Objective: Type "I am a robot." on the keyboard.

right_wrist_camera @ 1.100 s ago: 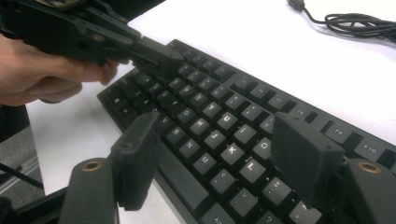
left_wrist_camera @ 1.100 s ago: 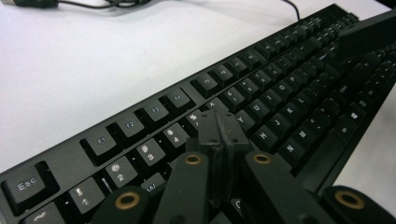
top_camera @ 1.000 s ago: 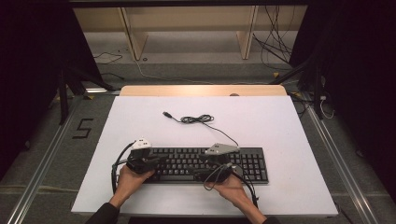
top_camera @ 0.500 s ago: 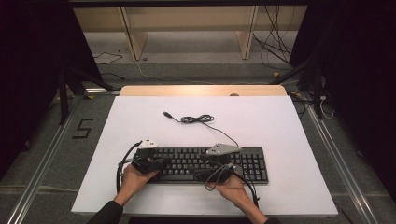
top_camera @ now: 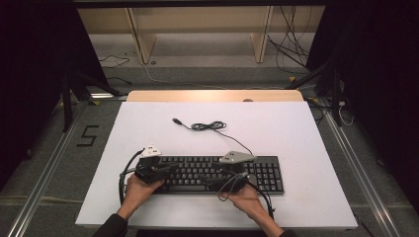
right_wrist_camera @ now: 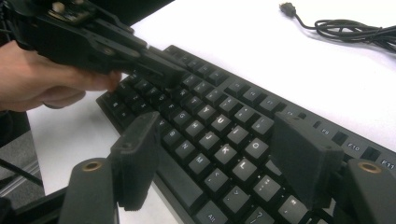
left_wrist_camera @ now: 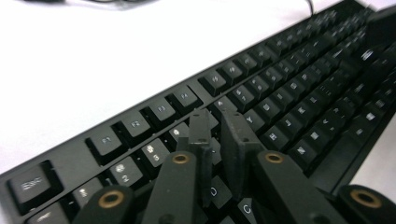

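Keyboard [top_camera: 217, 173] sits low centre in the high view, on the white table [top_camera: 306, 133], long side running left-right. Its cable [top_camera: 210, 126] trails up toward mid-frame, coiled, w/ the plug [top_camera: 175, 120] lying loose on the table, not connected to anything I can see.

Left claw [top_camera: 165, 170] is at the kbd's left end, over the keys. In the left gripper view the claw [left_wrist_camera: 219, 133] has its jaws nearly together w/ a thin gap, tips low over the upper letter rows. They've just been easing apart a bit; nothing sits between them. I'd call it clenched w/ a sliver of slack, holding nothing. Can't tell if the tips actually touch a key.

Right claw [top_camera: 225, 178] is over the kbd's mid-right part. In the right gripper view its jaws [right_wrist_camera: 219, 158] stand wide, released, straddling the letter keys from above; K and L show between them. No grip on anything. The left claw [right_wrist_camera: 163, 70] shows in the upper left of that frame, poking down at the keys, hand [right_wrist_camera: 42, 79] behind it.

Progress, as I judge it: looks like key-pressing work, left claw as the poker. Kbd is laid out square and both claws are on station, so setup is done. How many keys are already pressed I can't tell from this; the pressing itself looks mid-run. Plug still loose, if that matters.
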Demonstrator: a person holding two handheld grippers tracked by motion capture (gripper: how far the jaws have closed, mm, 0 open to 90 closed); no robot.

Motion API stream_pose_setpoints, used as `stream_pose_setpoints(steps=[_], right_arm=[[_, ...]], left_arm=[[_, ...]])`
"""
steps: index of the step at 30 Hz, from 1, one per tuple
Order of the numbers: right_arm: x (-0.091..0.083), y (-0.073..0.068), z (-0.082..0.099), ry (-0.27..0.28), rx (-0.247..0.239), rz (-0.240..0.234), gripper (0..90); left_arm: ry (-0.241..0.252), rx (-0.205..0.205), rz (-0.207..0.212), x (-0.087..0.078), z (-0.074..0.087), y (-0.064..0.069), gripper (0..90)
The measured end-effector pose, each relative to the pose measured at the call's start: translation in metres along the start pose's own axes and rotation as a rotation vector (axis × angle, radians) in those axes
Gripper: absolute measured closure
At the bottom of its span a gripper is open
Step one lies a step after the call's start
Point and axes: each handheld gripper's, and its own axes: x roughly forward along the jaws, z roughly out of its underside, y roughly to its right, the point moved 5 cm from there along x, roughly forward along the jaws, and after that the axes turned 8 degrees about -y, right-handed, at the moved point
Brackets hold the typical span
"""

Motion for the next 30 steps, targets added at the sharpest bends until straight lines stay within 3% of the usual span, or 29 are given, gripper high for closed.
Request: stream_pose_setpoints(steps=[8,12,20,30], right_arm=[[0.001,0.002,0.000,0.000,0.004,0.006,34.1],[0.002,0.003,0.000,0.000,0.008,0.009,34.1],[0.003,0.005,0.000,-0.003,0.006,0.013,34.5],[0.006,0.007,-0.001,-0.017,0.007,0.016,38.4]], left_arm=[[0.054,-0.036,0.028,-0.017,0.001,-0.003,64.9],[0.084,-0.045,0.069,-0.021,0.002,-0.002,56.0],[0.094,-0.049,0.067,-0.026,0.005,0.000,42.3],[0.106,-0.072,0.062,-0.032,0.012,-0.002,34.6]])
